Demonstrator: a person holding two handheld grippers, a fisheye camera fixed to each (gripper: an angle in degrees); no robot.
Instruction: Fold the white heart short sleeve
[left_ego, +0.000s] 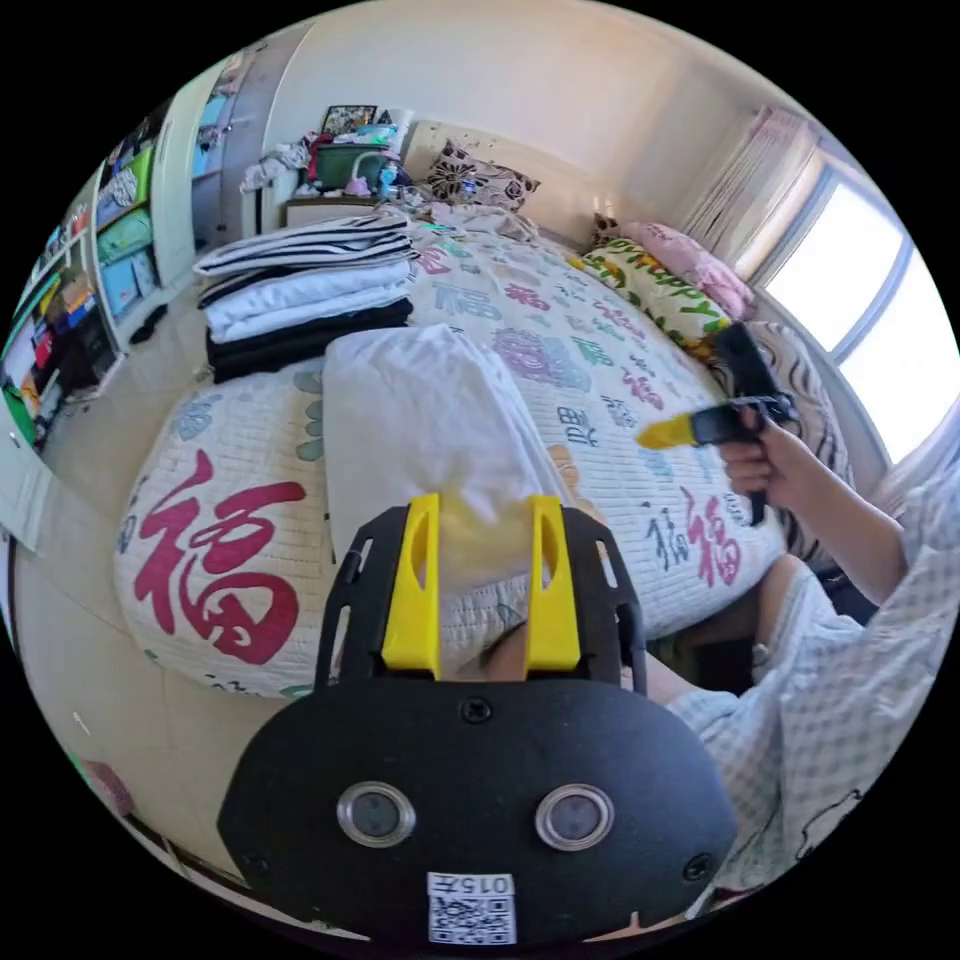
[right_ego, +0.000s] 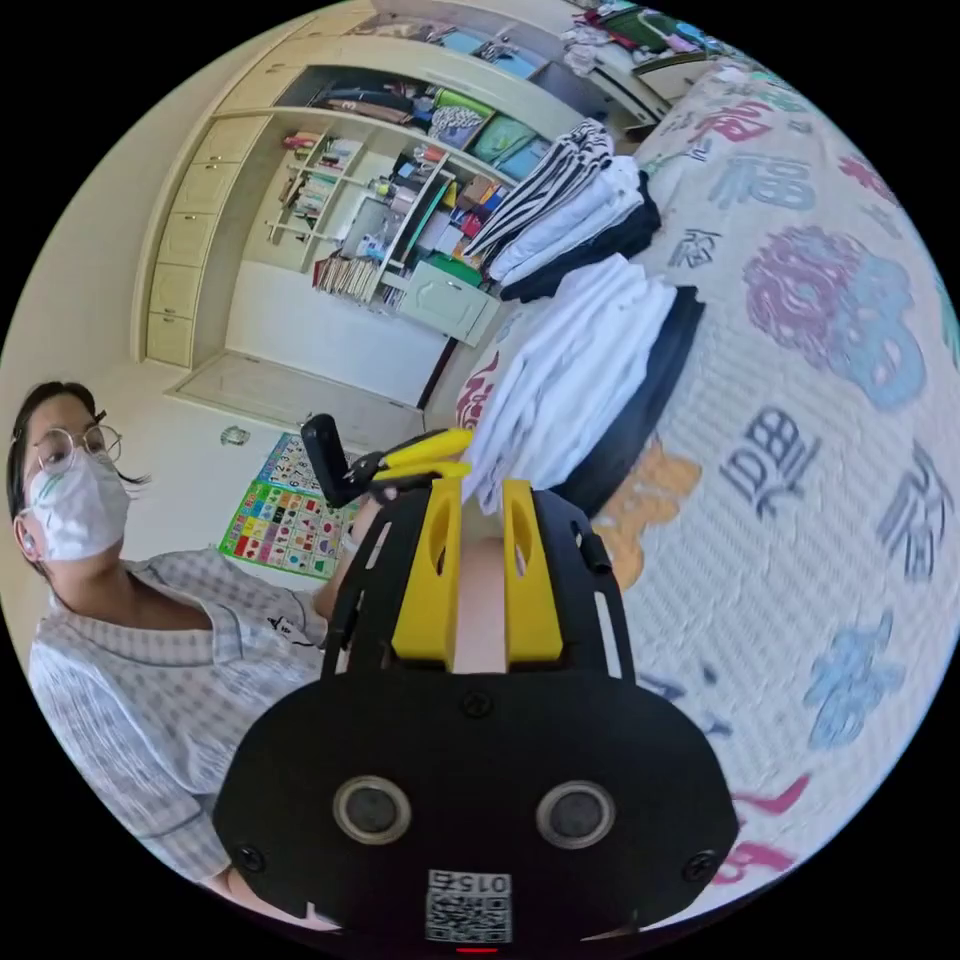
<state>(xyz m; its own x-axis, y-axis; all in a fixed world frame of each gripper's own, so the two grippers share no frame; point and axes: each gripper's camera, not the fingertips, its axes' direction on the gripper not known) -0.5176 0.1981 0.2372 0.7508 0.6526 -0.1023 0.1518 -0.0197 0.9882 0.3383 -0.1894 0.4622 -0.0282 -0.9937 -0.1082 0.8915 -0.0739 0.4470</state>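
Observation:
The white short sleeve (left_ego: 420, 420) lies folded into a thick oblong on the patterned bedspread (left_ego: 600, 350), near the bed's close edge. My left gripper (left_ego: 483, 500) has its yellow jaws closed on the shirt's near end, with white cloth between them. In the right gripper view that same left gripper (right_ego: 455, 452) pinches the edge of the folded white shirt (right_ego: 570, 370), which has a dark layer (right_ego: 650, 390) under it. My right gripper (right_ego: 482, 485) is shut and holds nothing. A hand holds this right gripper (left_ego: 650, 436) in the air above the bed, well clear of the shirt.
A stack of folded striped, white and black clothes (left_ego: 300, 290) sits further back on the bed. Pillows (left_ego: 660, 285) line the window side. Shelves (right_ego: 400, 220) stand across the pale floor (left_ego: 110, 640). The person in a checked top (right_ego: 150, 660) is close to the bed's edge.

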